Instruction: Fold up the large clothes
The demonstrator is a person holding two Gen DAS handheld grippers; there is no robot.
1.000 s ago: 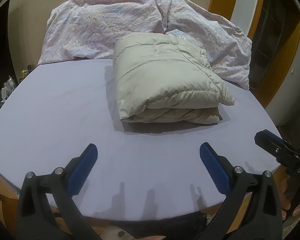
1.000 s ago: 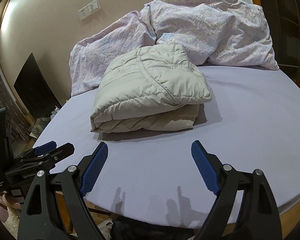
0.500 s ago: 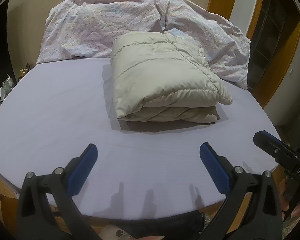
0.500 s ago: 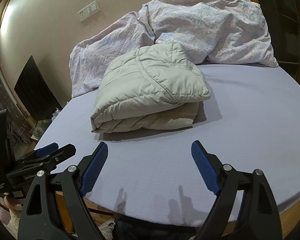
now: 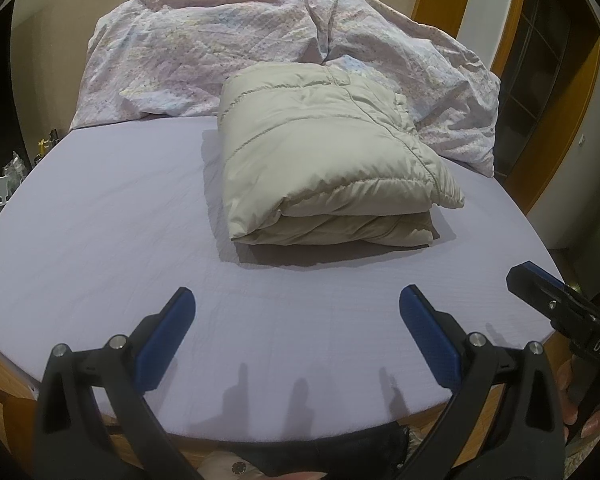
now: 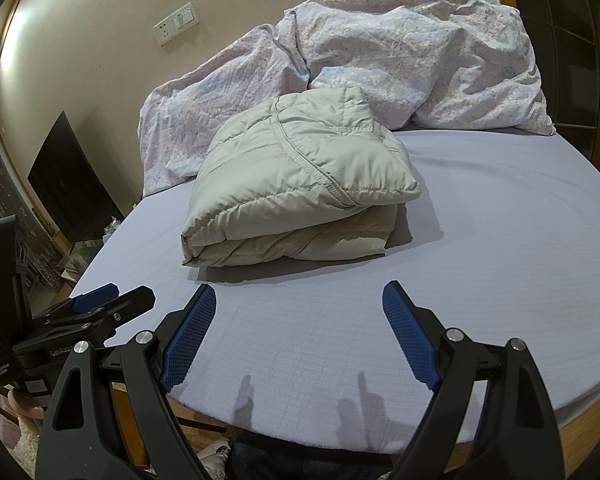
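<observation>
The puffer jacket [image 5: 324, 160] lies folded mid-bed, just near of the crumpled duvet [image 5: 204, 56]. Both the left gripper [image 5: 296, 332] and right gripper [image 6: 300, 328] hover spread and empty over the near edge, apparently because folding looks done.

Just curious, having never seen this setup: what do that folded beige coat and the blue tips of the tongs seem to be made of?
Folded coat: likely padded nylon or polyester; slight sheen, stitched puffy channels. Blue tips: probably rubber or soft plastic, matte with a gridded texture, on black arms that look like plastic.

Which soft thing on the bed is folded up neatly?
The beige puffy jacket, stacked in layers on the purple sheet. The flowery quilt behind it is just crumpled.
</observation>
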